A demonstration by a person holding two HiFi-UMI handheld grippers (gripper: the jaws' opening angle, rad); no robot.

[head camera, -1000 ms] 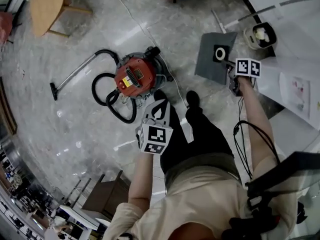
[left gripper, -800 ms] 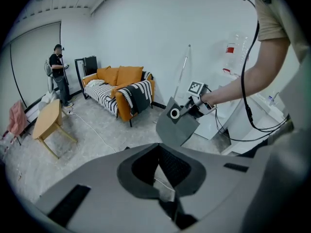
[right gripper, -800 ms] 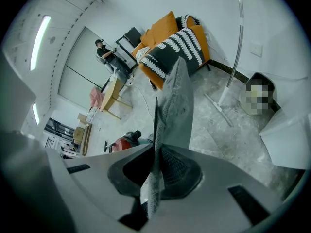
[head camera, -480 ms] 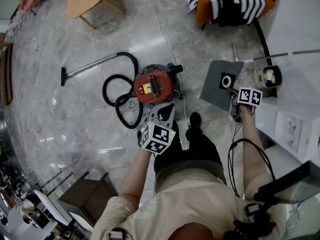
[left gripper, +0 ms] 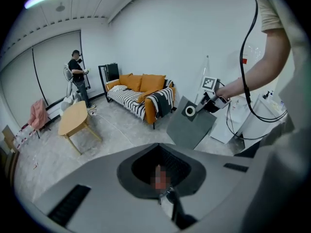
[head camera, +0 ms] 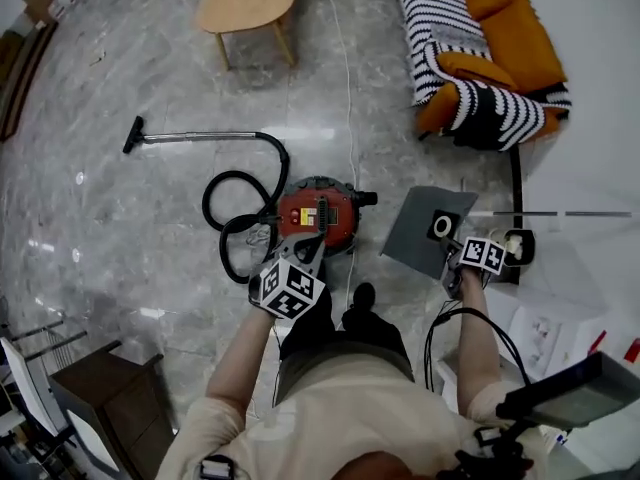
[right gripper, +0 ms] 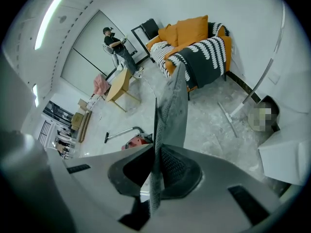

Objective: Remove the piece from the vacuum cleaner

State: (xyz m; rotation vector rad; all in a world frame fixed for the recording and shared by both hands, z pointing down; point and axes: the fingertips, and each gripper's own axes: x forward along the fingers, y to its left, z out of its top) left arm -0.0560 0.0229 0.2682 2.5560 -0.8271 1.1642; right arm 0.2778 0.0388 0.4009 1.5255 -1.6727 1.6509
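Right tongs (right gripper: pixel 156 168) tight on edge of grey bag (head camera: pixel 421 234), left tongs (left gripper: pixel 161 179) together; open floor (head camera: pixel 130 230) around.

Arms extended — left gripper (head camera: pixel 306 242) closed, right gripper (head camera: pixel 452 249) clamping grey piece (head camera: pixel 414 236).

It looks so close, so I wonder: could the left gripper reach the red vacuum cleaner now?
Probably yes. The left gripper hangs by the red vacuum cleaner's near edge, nothing shows between them, and the hose loops lie aside. It likely just needs lowering.

The right gripper (head camera: pixel 452 264) has raised the grey piece (head camera: pixel 420 233); the left gripper (head camera: pixel 303 248) rose too.
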